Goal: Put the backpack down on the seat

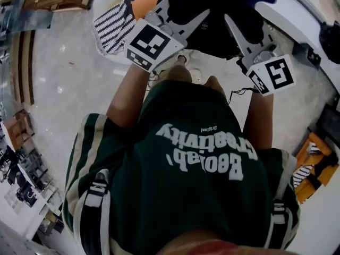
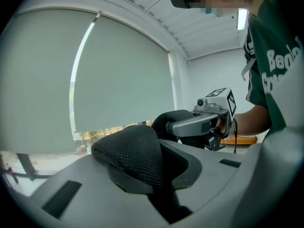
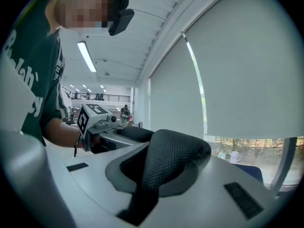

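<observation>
The black backpack [image 1: 210,12] hangs in front of me, between the two grippers in the head view. My left gripper [image 1: 197,21] reaches in from the left and my right gripper [image 1: 231,24] from the right. In the left gripper view, a black mesh strap [image 2: 135,153] is pinched in the left gripper [image 2: 159,184], and the right gripper [image 2: 190,126] shows beyond it. In the right gripper view, the right gripper [image 3: 145,186] is shut on another black mesh strap [image 3: 173,158], with the left gripper [image 3: 116,137] behind. The bag's body is mostly hidden in both gripper views.
A striped cloth [image 1: 113,25] and an orange item [image 1: 150,0] lie ahead to the left. A white curved surface [image 1: 289,23] runs along the top right. An orange and striped object [image 1: 312,166] sits on the pale floor at the right. A large window blind [image 2: 114,75] fills the background.
</observation>
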A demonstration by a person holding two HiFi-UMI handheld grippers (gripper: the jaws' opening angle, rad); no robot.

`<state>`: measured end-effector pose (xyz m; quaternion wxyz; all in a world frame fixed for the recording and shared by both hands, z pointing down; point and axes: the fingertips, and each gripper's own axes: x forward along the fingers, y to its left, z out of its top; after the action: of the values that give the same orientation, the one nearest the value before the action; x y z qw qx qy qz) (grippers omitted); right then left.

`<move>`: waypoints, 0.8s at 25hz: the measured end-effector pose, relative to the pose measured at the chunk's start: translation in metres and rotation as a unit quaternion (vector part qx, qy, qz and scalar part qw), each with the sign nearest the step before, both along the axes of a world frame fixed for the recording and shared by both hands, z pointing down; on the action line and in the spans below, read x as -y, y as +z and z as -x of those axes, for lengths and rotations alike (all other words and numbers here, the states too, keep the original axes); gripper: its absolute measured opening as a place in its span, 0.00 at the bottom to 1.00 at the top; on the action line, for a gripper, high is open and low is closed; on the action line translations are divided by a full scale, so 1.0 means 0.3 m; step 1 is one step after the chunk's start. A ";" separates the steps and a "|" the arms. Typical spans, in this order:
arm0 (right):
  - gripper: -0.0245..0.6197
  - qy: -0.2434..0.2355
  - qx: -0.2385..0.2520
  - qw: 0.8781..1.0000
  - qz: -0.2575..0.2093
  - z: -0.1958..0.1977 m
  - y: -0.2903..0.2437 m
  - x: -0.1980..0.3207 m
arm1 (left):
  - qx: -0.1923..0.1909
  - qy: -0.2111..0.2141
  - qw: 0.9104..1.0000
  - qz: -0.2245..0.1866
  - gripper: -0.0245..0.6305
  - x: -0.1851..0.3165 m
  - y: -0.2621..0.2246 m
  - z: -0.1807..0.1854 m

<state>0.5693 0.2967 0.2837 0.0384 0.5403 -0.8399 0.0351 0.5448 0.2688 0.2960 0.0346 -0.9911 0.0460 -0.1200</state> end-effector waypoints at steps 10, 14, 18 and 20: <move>0.13 -0.139 0.016 0.990 0.011 0.382 0.028 0.021 | 0.015 -0.137 0.990 0.030 0.14 -0.020 0.043 0.409; 0.13 -0.218 0.031 0.975 0.028 0.584 0.065 0.051 | 0.027 -0.202 0.978 0.041 0.14 0.004 0.073 0.619; 0.13 -0.274 0.033 0.960 0.041 0.840 0.078 0.057 | 0.028 -0.256 0.965 0.046 0.14 0.021 0.082 0.875; 0.13 -0.312 0.024 0.949 0.043 1.015 0.069 0.060 | 0.023 -0.290 0.955 0.048 0.14 0.035 0.072 1.052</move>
<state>0.2647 0.2788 0.3044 0.0504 0.2486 -0.9648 0.0699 0.2293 0.2583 0.3175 -0.0486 -0.9325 0.3251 -0.1493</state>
